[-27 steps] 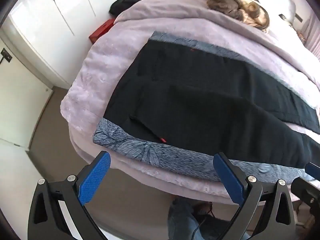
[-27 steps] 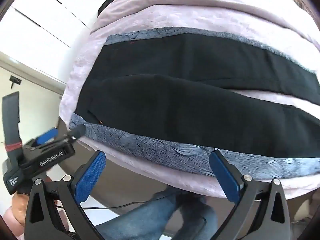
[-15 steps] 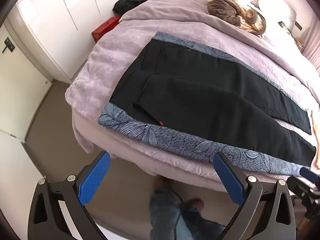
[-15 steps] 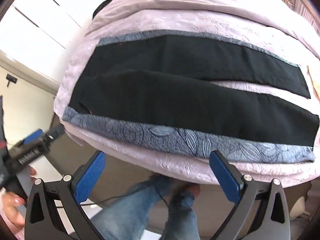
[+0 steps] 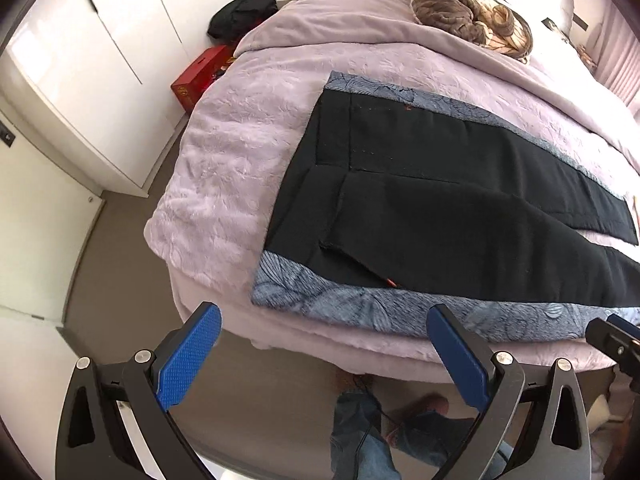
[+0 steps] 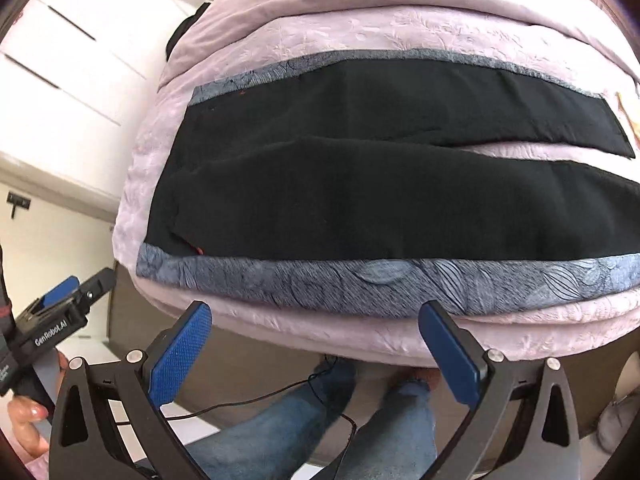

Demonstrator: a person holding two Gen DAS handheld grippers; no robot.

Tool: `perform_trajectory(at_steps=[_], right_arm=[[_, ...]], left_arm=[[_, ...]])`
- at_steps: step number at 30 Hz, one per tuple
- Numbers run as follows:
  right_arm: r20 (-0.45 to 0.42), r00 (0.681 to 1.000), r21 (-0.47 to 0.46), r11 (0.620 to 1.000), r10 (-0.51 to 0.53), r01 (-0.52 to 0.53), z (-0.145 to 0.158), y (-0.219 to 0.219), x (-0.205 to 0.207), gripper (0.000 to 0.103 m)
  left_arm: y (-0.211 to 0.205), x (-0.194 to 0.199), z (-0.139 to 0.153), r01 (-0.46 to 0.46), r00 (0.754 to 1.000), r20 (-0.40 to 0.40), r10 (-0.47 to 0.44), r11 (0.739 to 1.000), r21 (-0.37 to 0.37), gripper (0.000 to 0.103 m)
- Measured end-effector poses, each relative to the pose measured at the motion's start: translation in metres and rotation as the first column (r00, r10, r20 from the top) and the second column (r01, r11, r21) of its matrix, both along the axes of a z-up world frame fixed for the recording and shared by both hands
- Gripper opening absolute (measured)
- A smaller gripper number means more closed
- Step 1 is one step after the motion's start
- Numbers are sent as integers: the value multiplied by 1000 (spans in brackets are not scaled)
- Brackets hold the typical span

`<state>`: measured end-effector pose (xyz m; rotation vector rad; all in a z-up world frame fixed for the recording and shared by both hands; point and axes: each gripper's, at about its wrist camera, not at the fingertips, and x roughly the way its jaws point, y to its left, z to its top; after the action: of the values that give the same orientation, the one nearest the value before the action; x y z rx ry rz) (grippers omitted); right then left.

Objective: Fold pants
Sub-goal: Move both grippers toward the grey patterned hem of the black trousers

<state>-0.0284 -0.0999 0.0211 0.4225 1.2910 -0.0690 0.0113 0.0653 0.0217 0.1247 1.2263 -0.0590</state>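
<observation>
Both claws hang wide open and hold nothing: the left gripper (image 5: 324,344) hovers off the foot edge of the bed near the waist end, the right gripper (image 6: 316,340) just off the same edge further along the legs, neither touching cloth.

The bed (image 5: 224,152), under a lilac quilt, fills most of each view. On it lie the pants (image 5: 460,208), black with a blue-grey patterned band down each outer side, spread flat and full length, waist toward the white wardrobe (image 5: 92,64) and legs running off to the right. The two legs lie side by side and part toward the hems, with a wedge of quilt showing between them. The near patterned band (image 6: 360,280) lies along the bed's edge, just ahead of both claws.

By my reading, the laying out is done and no fold has been made yet. Left to do: bring one leg over the other, then fold the length down.

Smaller things: a brown bundle (image 5: 452,16) near the pillows, a red box (image 5: 196,76) on the floor.
</observation>
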Motion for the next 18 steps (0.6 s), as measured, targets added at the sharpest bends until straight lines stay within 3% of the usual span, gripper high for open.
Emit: perform_trajectory(at_steps=[18], right_arm=[[-70, 996, -38, 998, -58, 56, -3, 11, 27, 103]], left_arm=[[2, 32, -21, 63, 997, -50, -63, 998, -2, 103]])
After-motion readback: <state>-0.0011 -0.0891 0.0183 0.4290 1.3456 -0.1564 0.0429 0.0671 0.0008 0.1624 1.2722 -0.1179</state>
